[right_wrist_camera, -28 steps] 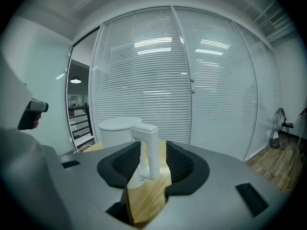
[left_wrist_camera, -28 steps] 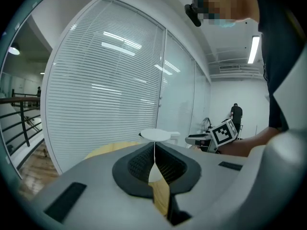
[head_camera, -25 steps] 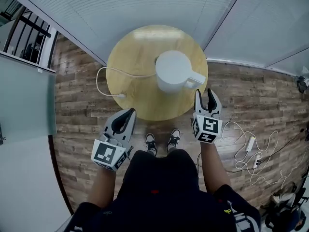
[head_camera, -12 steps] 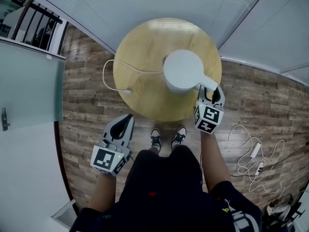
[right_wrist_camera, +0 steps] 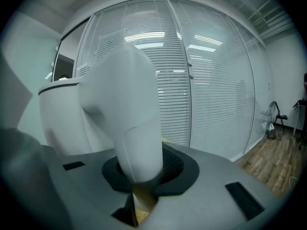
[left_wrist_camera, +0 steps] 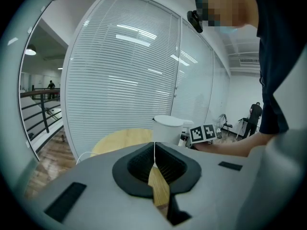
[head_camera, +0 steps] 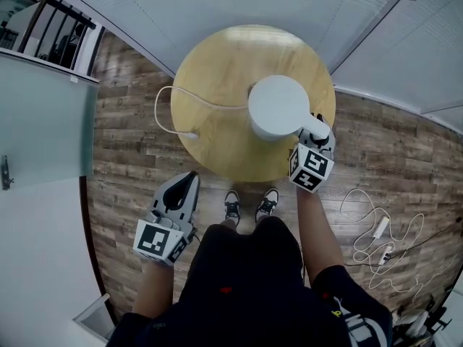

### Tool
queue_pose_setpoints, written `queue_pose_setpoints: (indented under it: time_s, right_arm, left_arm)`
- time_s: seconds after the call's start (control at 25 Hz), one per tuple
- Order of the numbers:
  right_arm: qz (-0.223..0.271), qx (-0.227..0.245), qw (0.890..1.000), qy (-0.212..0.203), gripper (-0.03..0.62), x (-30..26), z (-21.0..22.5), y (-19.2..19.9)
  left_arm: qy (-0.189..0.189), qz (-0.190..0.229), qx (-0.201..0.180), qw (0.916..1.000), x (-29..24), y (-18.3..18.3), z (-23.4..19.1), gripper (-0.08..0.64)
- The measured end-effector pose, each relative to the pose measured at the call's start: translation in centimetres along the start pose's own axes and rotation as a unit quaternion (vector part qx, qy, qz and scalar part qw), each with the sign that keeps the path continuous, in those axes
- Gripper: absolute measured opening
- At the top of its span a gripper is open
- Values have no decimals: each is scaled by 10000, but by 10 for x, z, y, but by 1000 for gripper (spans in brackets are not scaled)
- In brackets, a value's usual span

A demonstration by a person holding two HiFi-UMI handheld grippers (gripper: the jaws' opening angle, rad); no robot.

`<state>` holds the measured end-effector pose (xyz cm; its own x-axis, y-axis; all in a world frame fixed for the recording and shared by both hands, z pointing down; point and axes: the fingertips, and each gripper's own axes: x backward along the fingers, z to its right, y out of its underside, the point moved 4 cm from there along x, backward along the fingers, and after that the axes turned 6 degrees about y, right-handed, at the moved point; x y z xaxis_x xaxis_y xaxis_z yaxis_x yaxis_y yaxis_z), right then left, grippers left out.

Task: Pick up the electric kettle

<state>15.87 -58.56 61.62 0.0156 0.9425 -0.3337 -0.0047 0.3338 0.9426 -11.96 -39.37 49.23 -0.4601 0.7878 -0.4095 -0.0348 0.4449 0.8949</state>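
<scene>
A white electric kettle (head_camera: pixel 278 107) stands on the round wooden table (head_camera: pixel 217 78), its handle (head_camera: pixel 315 127) pointing toward me at the right. My right gripper (head_camera: pixel 318 133) is at the table's near right edge with its jaws closing around that handle. In the right gripper view the handle (right_wrist_camera: pixel 132 128) fills the gap between the black pads (right_wrist_camera: pixel 175 164), and the kettle body (right_wrist_camera: pixel 60 119) rises at the left. My left gripper (head_camera: pixel 179 192) hangs below the table's edge over the floor, jaws shut and empty. From the left gripper view the kettle (left_wrist_camera: pixel 166 128) shows beyond the left gripper (left_wrist_camera: pixel 154 147).
A white cable (head_camera: pixel 173 96) loops off the table's left side, its plug (head_camera: pixel 189 134) lying on the tabletop. More white cables and a power strip (head_camera: pixel 380 230) lie on the wooden floor at the right. Blinds and glass walls (head_camera: pixel 239 2) stand behind the table.
My right gripper moved forward from short of the table onto the kettle's handle and its jaws narrowed around it. The left gripper sank a little.
</scene>
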Motion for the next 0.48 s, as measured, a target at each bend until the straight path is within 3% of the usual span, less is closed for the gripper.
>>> queue_pose_setpoints:
  time_s: [0.24,0.48]
  right_arm:
    - [-146,-212,9996,86,78,-6,3,-9]
    - [-113,-15,9999,-79,78,-7,-7,-34]
  left_arm:
    - [-60,39,16,10000,8,-1,-6,23]
    - [-44,107,28,9999,14,-2,-11,23]
